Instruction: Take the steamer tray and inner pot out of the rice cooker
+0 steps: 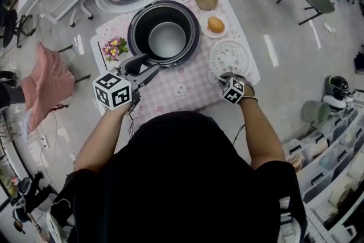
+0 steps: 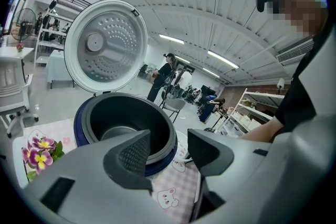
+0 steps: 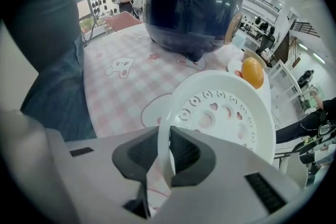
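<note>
The inner pot (image 1: 167,40) is seated in the open rice cooker (image 1: 134,31), just ahead of the left gripper (image 2: 168,139), whose jaws are spread wide with nothing between them. The steamer tray (image 3: 226,113), laid on the checked cloth (image 3: 121,86), is pinched at its near rim by the right gripper (image 3: 169,139). Beyond the tray, an orange, rounded item (image 1: 215,24) is held in a saucer (image 1: 215,35).

The white steamer tray (image 1: 229,57) (image 3: 226,113) is round and shallow, pierced with heart-shaped and slotted holes. It lies outside the rice cooker (image 1: 132,37) (image 2: 79,128), with its near rim nipped between the jaws of the right gripper (image 1: 227,75) (image 3: 168,152). The dark inner pot (image 1: 167,40) (image 2: 118,132), grey at the bottom, sits upright in the navy cooker under the raised lid. It is just beyond the wide-apart jaws of the left gripper (image 1: 149,65) (image 2: 168,152), which do not touch it.
</note>
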{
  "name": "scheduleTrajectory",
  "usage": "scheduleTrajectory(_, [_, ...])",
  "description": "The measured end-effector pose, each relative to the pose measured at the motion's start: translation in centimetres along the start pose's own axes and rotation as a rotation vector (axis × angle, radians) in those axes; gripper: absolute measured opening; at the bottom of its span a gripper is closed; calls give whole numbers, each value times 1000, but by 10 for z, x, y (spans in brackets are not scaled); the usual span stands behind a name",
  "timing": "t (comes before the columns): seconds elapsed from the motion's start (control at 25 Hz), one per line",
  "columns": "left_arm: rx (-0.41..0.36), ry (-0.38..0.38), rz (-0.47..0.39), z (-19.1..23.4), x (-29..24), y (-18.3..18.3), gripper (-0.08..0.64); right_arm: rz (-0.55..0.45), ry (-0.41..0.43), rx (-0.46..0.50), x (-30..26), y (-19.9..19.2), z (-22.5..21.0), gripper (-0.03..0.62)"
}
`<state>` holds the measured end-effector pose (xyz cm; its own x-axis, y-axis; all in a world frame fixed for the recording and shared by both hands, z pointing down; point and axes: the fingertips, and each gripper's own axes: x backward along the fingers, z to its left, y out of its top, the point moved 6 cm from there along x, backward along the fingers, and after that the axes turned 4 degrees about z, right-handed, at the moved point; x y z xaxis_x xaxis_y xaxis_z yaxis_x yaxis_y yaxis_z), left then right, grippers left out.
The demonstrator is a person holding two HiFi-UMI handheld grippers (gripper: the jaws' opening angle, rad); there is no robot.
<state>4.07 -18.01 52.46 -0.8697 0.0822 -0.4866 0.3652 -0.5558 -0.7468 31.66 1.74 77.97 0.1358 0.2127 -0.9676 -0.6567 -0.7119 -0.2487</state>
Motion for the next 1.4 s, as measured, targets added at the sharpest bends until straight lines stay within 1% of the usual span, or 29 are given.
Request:
scheduleTrajectory(0.28, [1, 2, -13, -1, 2, 3, 241, -19, 16, -17, 2, 0, -1, 68])
scheduleTrajectory(0.44, [-3, -3, -12, -2, 1, 4, 241, -27, 32, -40, 5, 0, 0, 97])
scheduleTrajectory(0.56, [-7, -12, -15, -3, 2, 4, 241, -50, 44, -51, 9, 2, -1, 131])
scheduleTrajectory(0.72, [-5, -14, -21, -4, 5, 1, 241, -93, 39, -72, 21, 10, -3, 143])
scheduleTrajectory(0.88, [-11, -14, -15, -6, 9, -1, 241, -166, 26, -114, 40, 25, -15, 141])
scheduleTrajectory(1.04, [-8, -9, -26, -7, 15, 1, 241, -295, 18, -178, 69, 50, -29, 152])
scheduleTrajectory(1.16, [-9, -6, -34, -9, 19, 3, 241, -378, -5, -200, 96, 69, -39, 155])
scheduleTrajectory(1.24, [-10, -4, -39, -10, 22, 4, 241, -417, -25, -195, 114, 81, -45, 156])
scheduleTrajectory(1.4, [-9, 1, -50, -11, 31, 5, 242, -463, -84, -125, 150, 106, -50, 161])
